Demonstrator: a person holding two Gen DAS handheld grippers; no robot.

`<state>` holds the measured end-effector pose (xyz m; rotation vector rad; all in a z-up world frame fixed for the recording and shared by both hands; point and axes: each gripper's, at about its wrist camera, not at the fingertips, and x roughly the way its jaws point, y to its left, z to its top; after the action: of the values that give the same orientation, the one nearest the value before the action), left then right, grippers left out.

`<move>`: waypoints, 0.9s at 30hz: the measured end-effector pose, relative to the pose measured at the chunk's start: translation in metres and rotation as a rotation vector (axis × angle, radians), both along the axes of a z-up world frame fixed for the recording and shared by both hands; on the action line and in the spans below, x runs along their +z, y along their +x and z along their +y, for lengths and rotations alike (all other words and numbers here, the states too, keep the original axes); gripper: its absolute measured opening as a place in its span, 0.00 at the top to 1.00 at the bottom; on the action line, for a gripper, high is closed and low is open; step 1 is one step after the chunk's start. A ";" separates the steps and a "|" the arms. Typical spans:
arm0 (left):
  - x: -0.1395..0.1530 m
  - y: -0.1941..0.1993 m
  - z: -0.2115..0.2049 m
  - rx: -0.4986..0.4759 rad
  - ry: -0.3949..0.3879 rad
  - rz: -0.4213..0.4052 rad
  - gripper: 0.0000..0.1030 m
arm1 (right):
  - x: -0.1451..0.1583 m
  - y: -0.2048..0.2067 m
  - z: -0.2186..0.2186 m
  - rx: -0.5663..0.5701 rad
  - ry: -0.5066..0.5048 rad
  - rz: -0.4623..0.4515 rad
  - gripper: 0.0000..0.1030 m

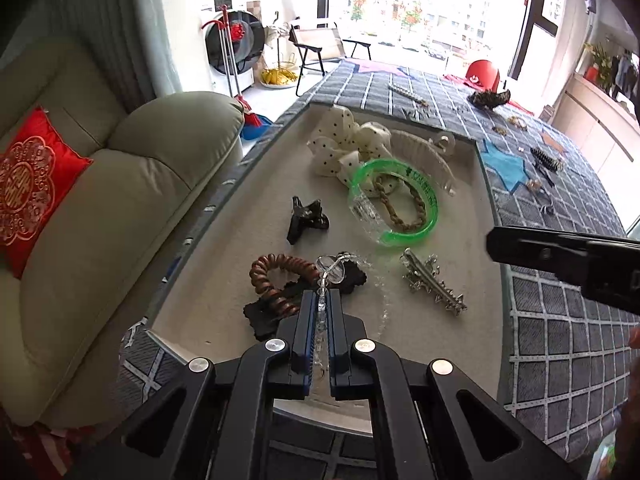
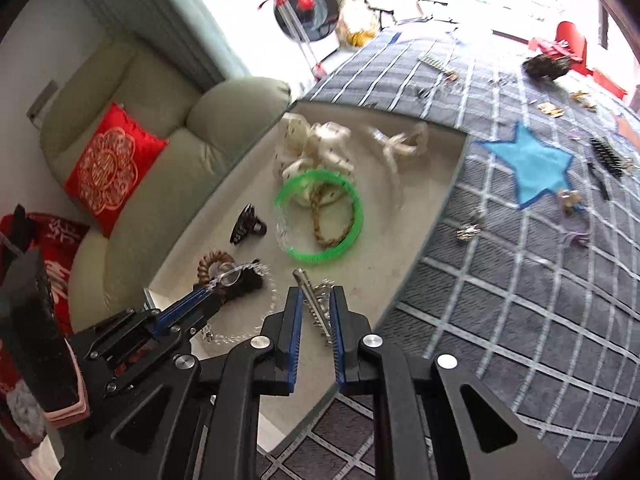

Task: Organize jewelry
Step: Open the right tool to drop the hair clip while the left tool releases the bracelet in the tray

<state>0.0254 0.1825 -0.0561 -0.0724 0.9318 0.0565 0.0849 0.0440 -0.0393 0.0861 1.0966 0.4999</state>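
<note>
Left gripper (image 1: 321, 300) is clamped on a clear bead strand (image 1: 332, 270) over the beige tray (image 1: 248, 184). Right gripper (image 2: 316, 312) sits open around a silver clip (image 2: 314, 300) lying in the tray.

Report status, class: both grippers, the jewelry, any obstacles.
Left gripper shut on clear bead necklace. Right gripper open, straddling silver hair clip. Tray crowded; green bangle close ahead.

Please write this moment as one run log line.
left gripper: shut on bead chain | right gripper: open around silver clip | tray
</note>
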 end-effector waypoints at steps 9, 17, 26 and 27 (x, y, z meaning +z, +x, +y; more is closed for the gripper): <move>0.009 0.001 -0.005 -0.009 -0.013 -0.022 0.93 | 0.015 -0.009 -0.017 -0.056 0.003 -0.040 0.65; 0.019 -0.005 -0.005 0.031 0.023 -0.087 0.01 | 0.019 -0.014 -0.020 -0.085 -0.023 -0.078 0.55; 0.022 -0.009 -0.003 0.080 0.037 -0.075 0.01 | 0.023 -0.020 -0.018 -0.100 -0.083 -0.133 0.24; 0.023 -0.009 -0.002 0.088 0.036 -0.075 0.01 | 0.024 -0.020 -0.018 -0.102 -0.088 -0.139 0.23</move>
<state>0.0160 0.1804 -0.0331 -0.0818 0.8525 0.1512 0.0647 0.0264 -0.0151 0.0293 0.9718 0.3604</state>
